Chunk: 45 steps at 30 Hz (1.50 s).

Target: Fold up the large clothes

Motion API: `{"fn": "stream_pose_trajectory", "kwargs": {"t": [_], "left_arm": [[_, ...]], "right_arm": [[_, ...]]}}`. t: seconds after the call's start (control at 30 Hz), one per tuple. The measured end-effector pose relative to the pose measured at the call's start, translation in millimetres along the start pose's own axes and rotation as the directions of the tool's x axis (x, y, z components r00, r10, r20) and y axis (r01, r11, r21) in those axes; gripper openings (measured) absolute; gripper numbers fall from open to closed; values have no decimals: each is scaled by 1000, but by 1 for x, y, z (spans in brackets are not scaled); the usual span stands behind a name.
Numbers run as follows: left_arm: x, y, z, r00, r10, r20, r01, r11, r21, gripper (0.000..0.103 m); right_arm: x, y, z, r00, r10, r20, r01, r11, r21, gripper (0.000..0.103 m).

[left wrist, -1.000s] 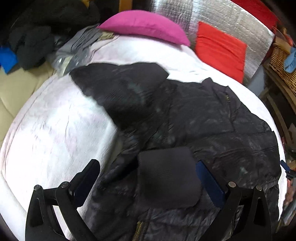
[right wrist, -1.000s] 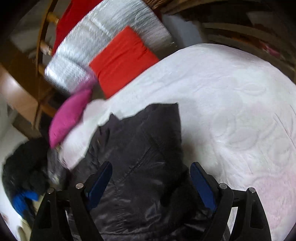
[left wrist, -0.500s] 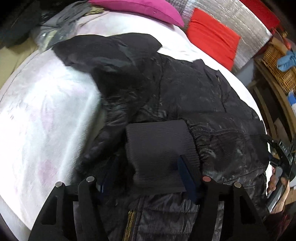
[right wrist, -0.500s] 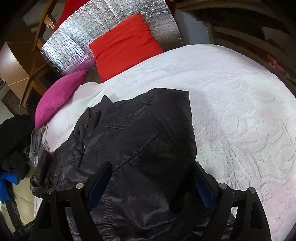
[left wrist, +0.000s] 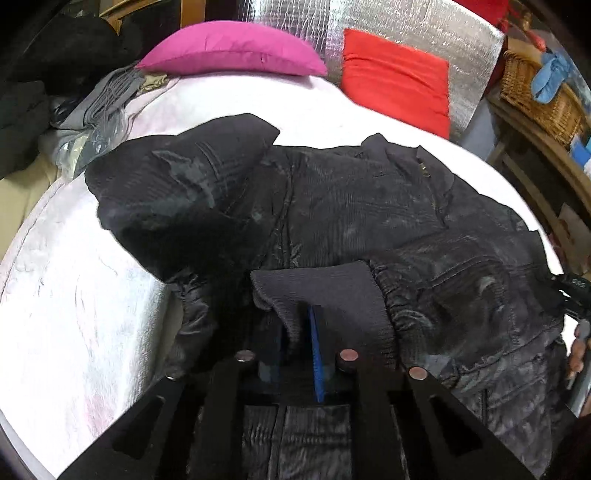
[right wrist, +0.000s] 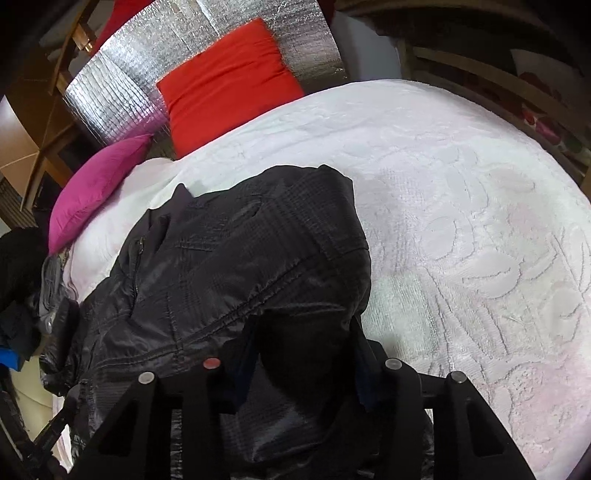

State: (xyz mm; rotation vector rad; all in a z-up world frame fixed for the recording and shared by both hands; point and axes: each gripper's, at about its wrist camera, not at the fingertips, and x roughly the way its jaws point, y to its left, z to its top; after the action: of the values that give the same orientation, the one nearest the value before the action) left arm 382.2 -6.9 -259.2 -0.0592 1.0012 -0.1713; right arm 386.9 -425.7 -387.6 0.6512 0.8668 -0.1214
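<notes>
A black quilted jacket [left wrist: 369,206] lies spread on a white bedcover [left wrist: 74,295], one sleeve folded across its front. My left gripper [left wrist: 295,332] is low over the ribbed knit cuff [left wrist: 332,291] of that sleeve. Its jaws are closing, and the cuff's near edge is pinched between the blue pads. In the right wrist view the jacket [right wrist: 229,258] fills the left half. My right gripper [right wrist: 303,358] sits at its near right edge, its jaws closing on a dark bunch of the sleeve end that fills the gap between them.
A pink pillow [left wrist: 229,50], a red cushion [left wrist: 395,85] and a silver foil panel [left wrist: 406,22] line the bed's far end. Grey and dark clothes [left wrist: 103,99] are piled at the far left. A wicker basket [left wrist: 535,92] stands at the right. Bare bedcover [right wrist: 461,240] stretches right of the jacket.
Both grippers sank onto the jacket and narrowed their jaws. The left went from wide around the cuff to pinching its edge; the right closed in on the sleeve end.
</notes>
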Motion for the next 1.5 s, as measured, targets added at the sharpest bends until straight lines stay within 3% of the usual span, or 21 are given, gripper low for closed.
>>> {"fn": "stream_pose_trajectory", "kwargs": {"t": [0.07,0.1,0.17,0.2,0.23,0.33,0.47,0.57,0.67,0.73,0.8,0.93,0.97,1.03,1.1,1.13,1.23,1.33,1.4,1.43,1.5], "left_arm": [[7,1,0,999,-17,-38,17,1000,-16,46],[8,0,1,999,-27,-43,26,1000,-16,46],[11,-2,4,999,-40,-27,40,999,-4,39],[10,-4,6,999,-44,-8,44,999,0,31],[8,-7,7,999,-40,8,40,999,6,13],[1,-17,16,996,-35,80,31,998,55,9],[-9,-37,37,975,89,204,-123,980,158,8],[-10,-39,56,958,140,251,-180,972,147,8],[2,-34,61,944,245,221,-281,949,146,8],[19,-30,57,954,268,136,-287,946,152,8],[32,-27,50,954,288,76,-297,942,155,8],[23,-26,47,956,277,91,-288,946,151,7],[20,-25,48,960,266,92,-276,951,139,8],[15,-23,49,968,237,80,-245,963,115,9],[14,-19,47,983,178,52,-182,979,90,21],[17,-20,48,988,151,42,-154,984,88,34],[17,-26,41,989,139,50,-144,983,111,37],[14,-29,39,985,158,62,-165,979,121,31],[15,-30,39,982,177,66,-184,975,126,22],[18,-30,39,977,205,65,-212,968,136,10],[24,-28,37,974,218,57,-224,965,134,6]], "right_arm": [[1,-2,-1,1000,11,-4,-11,1000,2,51],[0,-3,-1,1000,19,-7,-19,1000,10,54],[2,-5,-1,999,50,-17,-49,999,23,64],[1,-5,-1,998,55,-10,-55,998,21,64],[1,-3,-1,999,50,-3,-50,999,15,64],[2,2,-2,1000,13,13,-13,1000,-22,55],[-8,-1,2,998,-14,64,14,1000,-15,31],[-17,-5,6,995,-10,99,9,1000,12,28],[-11,-5,7,996,-23,84,23,1000,6,28],[-4,-5,7,998,-34,58,34,999,2,28],[-1,-8,8,999,-29,41,28,1000,13,31],[-8,-18,10,999,27,21,-29,995,97,38],[-11,-21,10,999,48,21,-50,991,120,56],[-18,-27,11,996,75,41,-81,984,160,81],[-31,-32,11,991,90,96,-106,978,181,81],[-37,-34,11,988,99,116,-120,975,185,81],[-44,-36,12,983,116,139,-142,970,195,81],[-52,-27,13,980,88,181,-117,981,157,80],[-62,-12,13,972,76,222,-100,990,97,79],[-67,-3,13,967,76,244,-95,993,66,79],[-76,13,10,956,91,278,-99,995,16,79]]}}
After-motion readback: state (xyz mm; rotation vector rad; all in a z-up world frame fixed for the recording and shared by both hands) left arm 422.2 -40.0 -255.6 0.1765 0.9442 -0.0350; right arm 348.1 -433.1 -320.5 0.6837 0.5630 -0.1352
